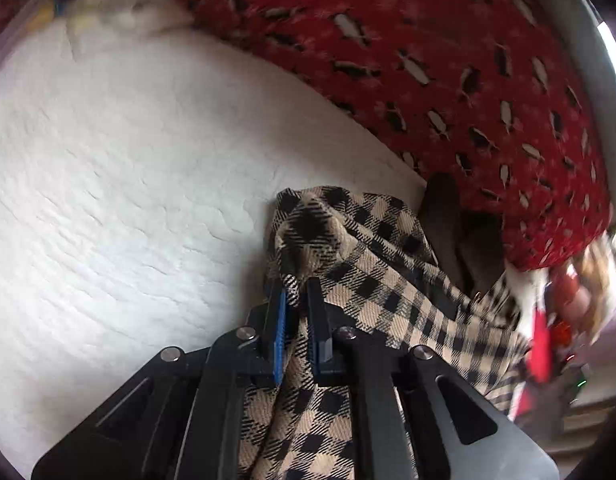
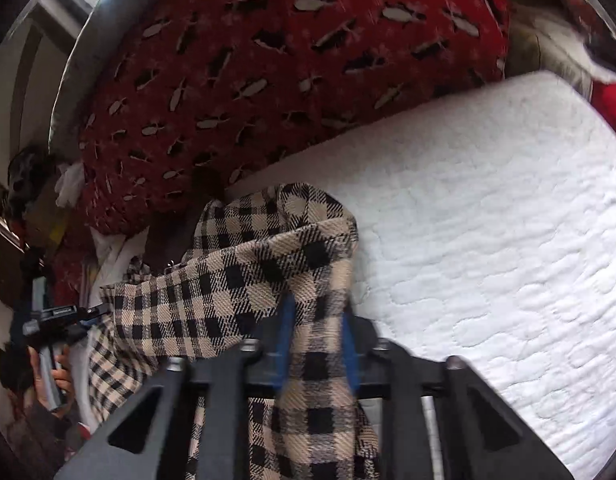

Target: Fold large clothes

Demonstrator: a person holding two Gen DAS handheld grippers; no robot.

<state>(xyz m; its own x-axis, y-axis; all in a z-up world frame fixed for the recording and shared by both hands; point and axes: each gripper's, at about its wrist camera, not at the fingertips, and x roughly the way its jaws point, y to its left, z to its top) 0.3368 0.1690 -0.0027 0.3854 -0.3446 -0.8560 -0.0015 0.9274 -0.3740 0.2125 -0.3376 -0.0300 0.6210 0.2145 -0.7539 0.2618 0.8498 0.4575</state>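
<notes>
A beige and black checked garment (image 1: 372,264) hangs bunched over the white quilted mattress (image 1: 127,184). My left gripper (image 1: 301,292) is shut on a fold of that cloth, which runs down between its blue-padded fingers. In the right wrist view the same checked garment (image 2: 243,280) stretches from the left across to my right gripper (image 2: 318,308), which is shut on another bunch of it. The cloth spans between both grippers above the mattress (image 2: 488,240). The left gripper (image 2: 95,312) shows at the far left of the right wrist view, held by a hand (image 2: 55,380).
A red blanket with a black and white pattern (image 1: 428,60) lies heaped along the far side of the mattress, also the red blanket (image 2: 287,60) in the right view. A dark brown cloth (image 1: 448,216) sits beside the garment. Clutter lies past the mattress edge.
</notes>
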